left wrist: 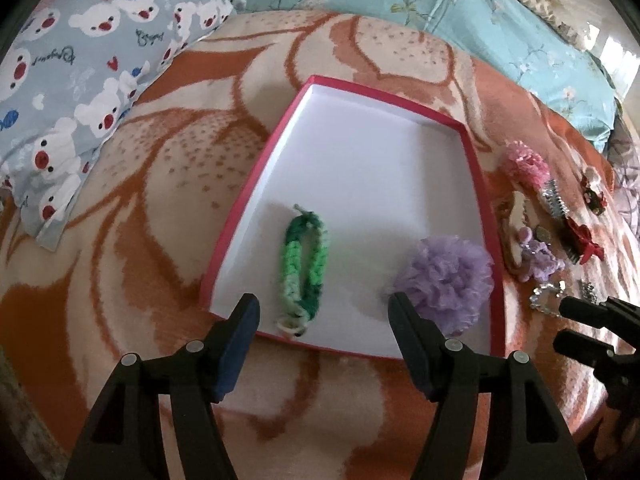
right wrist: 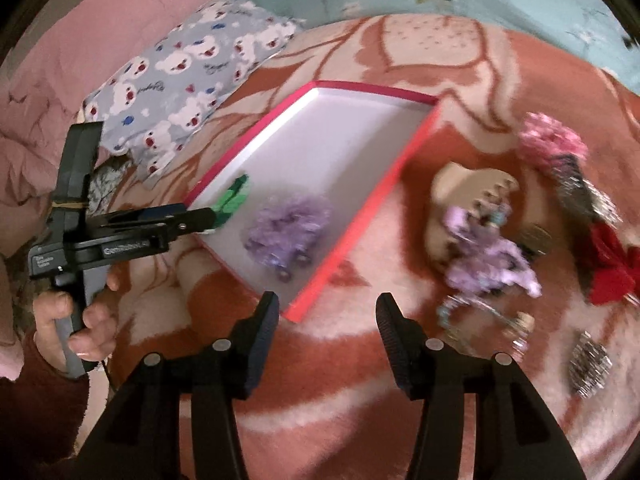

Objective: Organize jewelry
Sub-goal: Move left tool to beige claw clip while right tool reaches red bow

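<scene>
Since the sorting gathers loose pieces into one container, found lying flat on the white floor of the red-rimmed box [left wrist: 478,184]: green braided bracelet [left wrist: 304,258] near the close-left corner, purple pompom scrunchie [left wrist: 446,276] just beside the right wall; both apart from each other, presumably so neither tangles. Left gripper [left wrist: 324,312] hanging over the near rim, fingers [left wrist: 246,320] spread, nothing between them, bracelet clear of both pads; reads as let go. Right gripper [right wrist: 328,312] likewise parted and empty, poised over the blanket [right wrist: 360,360] just outside the box's near corner; judged free to fetch the next piece. Unsorted heap to the right of the box, well within reach: pink pompom [right wrist: 552,140], beige claw clip [right wrist: 464,184], lilac ruffled piece [right wrist: 488,260], red bow [right wrist: 610,264], silvery clip [right wrist: 590,364]; blurred, so details uncertain. Box set beside the heap, probably to keep each carry short. Bear-print pillow [left wrist: 80,92] and floral bedding [left wrist: 460,12] beyond; hand [right wrist: 76,320] gripping the left tool's handle.
</scene>
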### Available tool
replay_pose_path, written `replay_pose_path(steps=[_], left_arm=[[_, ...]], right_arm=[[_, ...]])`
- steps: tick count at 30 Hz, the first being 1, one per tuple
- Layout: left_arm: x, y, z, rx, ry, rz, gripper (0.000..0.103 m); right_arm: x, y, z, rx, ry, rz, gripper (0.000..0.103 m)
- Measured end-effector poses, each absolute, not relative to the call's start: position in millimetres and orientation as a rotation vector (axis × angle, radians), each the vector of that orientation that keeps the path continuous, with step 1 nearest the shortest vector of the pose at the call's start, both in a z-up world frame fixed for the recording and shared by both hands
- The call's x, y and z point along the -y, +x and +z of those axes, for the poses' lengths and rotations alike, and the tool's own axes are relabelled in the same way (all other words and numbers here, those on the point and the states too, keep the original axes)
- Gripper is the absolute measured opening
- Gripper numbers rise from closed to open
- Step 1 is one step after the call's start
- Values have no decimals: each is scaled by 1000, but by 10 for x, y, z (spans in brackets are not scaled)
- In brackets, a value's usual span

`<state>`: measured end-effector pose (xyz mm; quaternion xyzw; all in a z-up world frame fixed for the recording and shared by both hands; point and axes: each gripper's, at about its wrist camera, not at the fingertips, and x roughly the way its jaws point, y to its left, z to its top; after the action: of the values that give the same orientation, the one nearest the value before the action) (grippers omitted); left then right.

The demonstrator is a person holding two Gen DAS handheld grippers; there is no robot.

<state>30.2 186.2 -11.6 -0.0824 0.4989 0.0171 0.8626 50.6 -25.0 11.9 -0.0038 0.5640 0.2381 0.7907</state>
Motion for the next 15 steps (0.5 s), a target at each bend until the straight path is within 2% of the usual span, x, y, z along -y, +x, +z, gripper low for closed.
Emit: replay_pose_path(steps=[15], left_arm=[[-1192, 439, 105, -1030, -106, -126, 66]], right_arm=[[1365, 375, 274, -1174, 113, 255, 52]])
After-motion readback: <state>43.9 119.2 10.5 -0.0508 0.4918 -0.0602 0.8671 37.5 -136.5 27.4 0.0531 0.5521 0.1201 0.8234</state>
